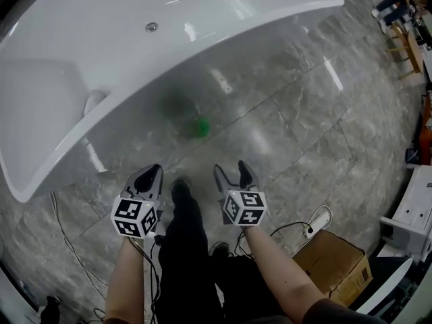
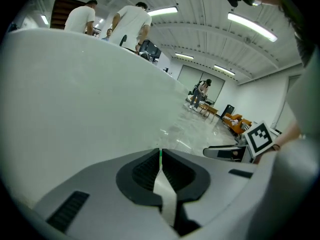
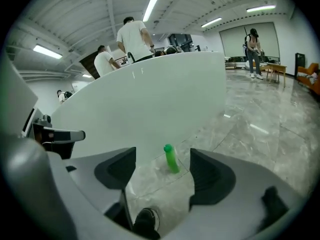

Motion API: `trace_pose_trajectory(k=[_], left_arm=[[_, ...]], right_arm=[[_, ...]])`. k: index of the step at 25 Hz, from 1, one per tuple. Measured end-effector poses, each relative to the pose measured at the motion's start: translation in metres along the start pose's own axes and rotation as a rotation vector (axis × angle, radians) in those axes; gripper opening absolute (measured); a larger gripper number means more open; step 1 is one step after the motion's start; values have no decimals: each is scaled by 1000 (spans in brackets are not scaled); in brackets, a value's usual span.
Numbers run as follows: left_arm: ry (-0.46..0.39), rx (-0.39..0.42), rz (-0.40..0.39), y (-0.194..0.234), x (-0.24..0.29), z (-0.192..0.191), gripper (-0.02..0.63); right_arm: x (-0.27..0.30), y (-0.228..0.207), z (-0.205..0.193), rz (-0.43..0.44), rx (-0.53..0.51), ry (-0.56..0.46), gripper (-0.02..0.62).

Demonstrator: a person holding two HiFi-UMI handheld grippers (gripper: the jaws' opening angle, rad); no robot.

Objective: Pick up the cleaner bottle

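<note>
The cleaner bottle (image 1: 201,126) is a small green bottle standing on the grey marble floor just in front of the white bathtub (image 1: 101,46). In the right gripper view the bottle (image 3: 171,159) stands tilted some way ahead, framed by the jaws and apart from them. My right gripper (image 1: 233,172) is open with nothing between its fingers; the same gripper (image 3: 162,170) shows wide dark pads. My left gripper (image 1: 151,174) hangs to the left of it, short of the tub. Its jaws (image 2: 160,156) are shut together, showing only a thin slit, and hold nothing.
The tub's curved wall (image 2: 75,99) fills the space ahead. The person's shoe (image 1: 181,191) is between the grippers. A cardboard box (image 1: 334,267), a white power strip (image 1: 317,221) and cables lie at the lower right. Several people stand behind the tub (image 3: 132,39).
</note>
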State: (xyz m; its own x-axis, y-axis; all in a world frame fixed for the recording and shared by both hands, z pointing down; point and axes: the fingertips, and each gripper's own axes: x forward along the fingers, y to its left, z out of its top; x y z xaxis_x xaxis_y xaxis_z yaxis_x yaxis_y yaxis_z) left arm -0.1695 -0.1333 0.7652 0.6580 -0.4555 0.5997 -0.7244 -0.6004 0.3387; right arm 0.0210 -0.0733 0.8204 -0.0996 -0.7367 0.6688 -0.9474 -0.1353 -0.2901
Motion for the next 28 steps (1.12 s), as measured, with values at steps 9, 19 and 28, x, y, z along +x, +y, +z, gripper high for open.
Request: trace_pose_trajectory(k=[9, 19, 28], left_arm=[[-59, 95, 2, 49, 61, -29, 25], [-153, 142, -12, 84, 133, -76, 25], [-202, 122, -18, 91, 163, -97, 25]], right_arm=[[99, -24, -46, 12, -33, -38, 313], [213, -32, -97, 40, -82, -127, 313], [260, -36, -105, 35, -143, -134, 313]])
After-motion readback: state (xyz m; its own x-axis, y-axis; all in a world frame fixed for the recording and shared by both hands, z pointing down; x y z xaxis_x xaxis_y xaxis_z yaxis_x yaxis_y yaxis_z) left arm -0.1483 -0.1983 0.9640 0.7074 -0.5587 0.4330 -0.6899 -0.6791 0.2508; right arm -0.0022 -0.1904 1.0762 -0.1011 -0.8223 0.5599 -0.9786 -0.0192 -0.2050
